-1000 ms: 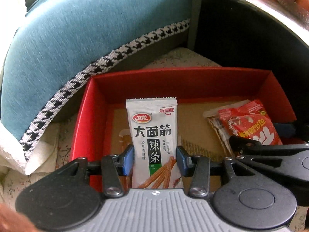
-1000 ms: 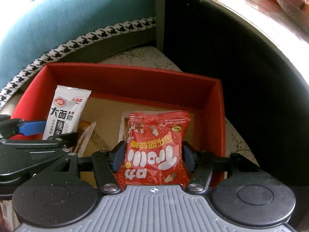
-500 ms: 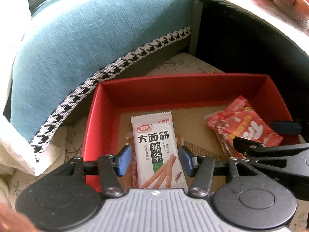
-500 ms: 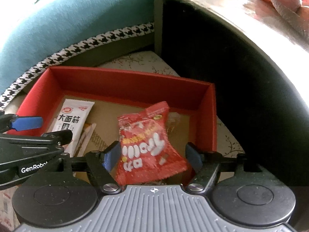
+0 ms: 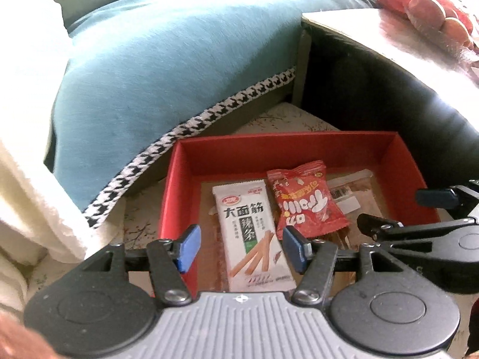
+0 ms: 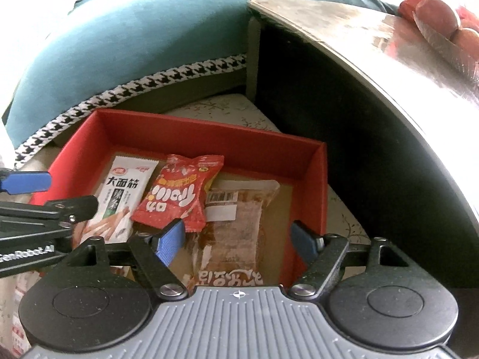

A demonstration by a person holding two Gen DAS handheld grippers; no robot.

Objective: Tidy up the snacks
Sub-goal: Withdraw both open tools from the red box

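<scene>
Blue pads tip the left tool [image 5: 238, 248], whose jaws have just been opening and now stand released, clear of the white flat foil snack packet with black characters [image 5: 251, 233] that lies between them on the floor of the red open cardboard box [image 5: 281, 149]. The right tool [image 6: 238, 237] has likewise just been opening; it holds nothing, with only the clear crinkled plastic pastry wrapper [image 6: 236, 227] lying below it inside the box. Against the white packet's right edge, and partly over the clear wrapper, rests the red puffy sealed candy bag [image 6: 179, 194], all three within the box's walls.

These packets look light, soft and slick. The foil one is probably best pinched across its narrow width near the middle, where the contents stiffen it; the red bag may squash or slide, so its crimped end seam seems the safer hold. Behind the box rise a teal cushion with houndstooth trim [image 5: 167, 68] and a pale table [image 6: 359, 30].
</scene>
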